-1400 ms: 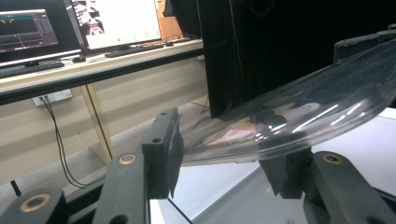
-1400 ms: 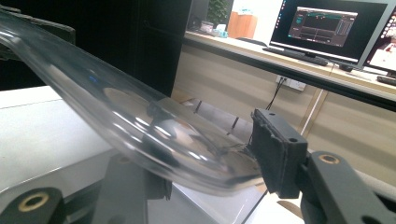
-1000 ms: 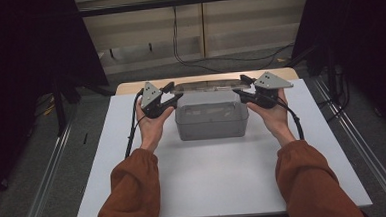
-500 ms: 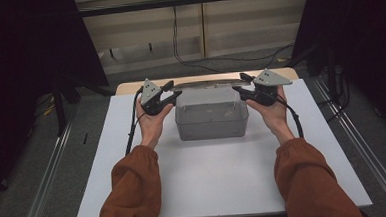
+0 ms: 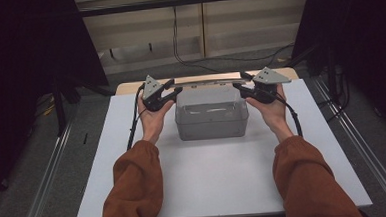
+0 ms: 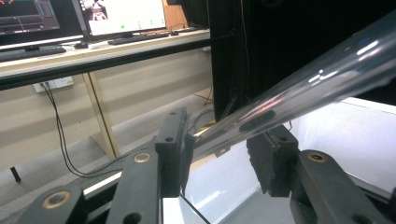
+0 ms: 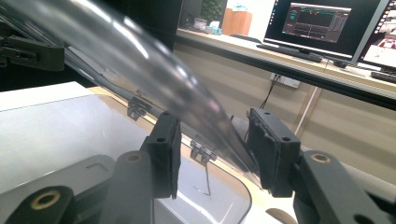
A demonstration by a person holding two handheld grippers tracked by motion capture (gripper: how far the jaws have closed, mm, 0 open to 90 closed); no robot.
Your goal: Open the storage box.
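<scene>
A clear plastic box (image 5: 212,122) stands at the far middle of the white tabletop (image 5: 210,182). Its clear lid (image 5: 207,80) is tilted up above the box, hinged along the far side. My left gripper (image 5: 177,88) holds the lid's left end and my right gripper (image 5: 238,81) holds its right end. In the left gripper view the lid (image 6: 317,79) runs between the jaws of the gripper (image 6: 219,154). In the right gripper view the lid (image 7: 140,60) likewise passes between the jaws of the gripper (image 7: 212,149), above the box rim (image 7: 243,200).
The wooden table edge (image 5: 125,87) shows behind the white top. Metal rails (image 5: 49,181) run along both sides on the floor. A desk with monitors (image 7: 322,23) stands beyond. Black curtains (image 5: 27,47) hang left and right.
Both grippers have risen a little, and the lid has swung up from the box, opening it wider.
</scene>
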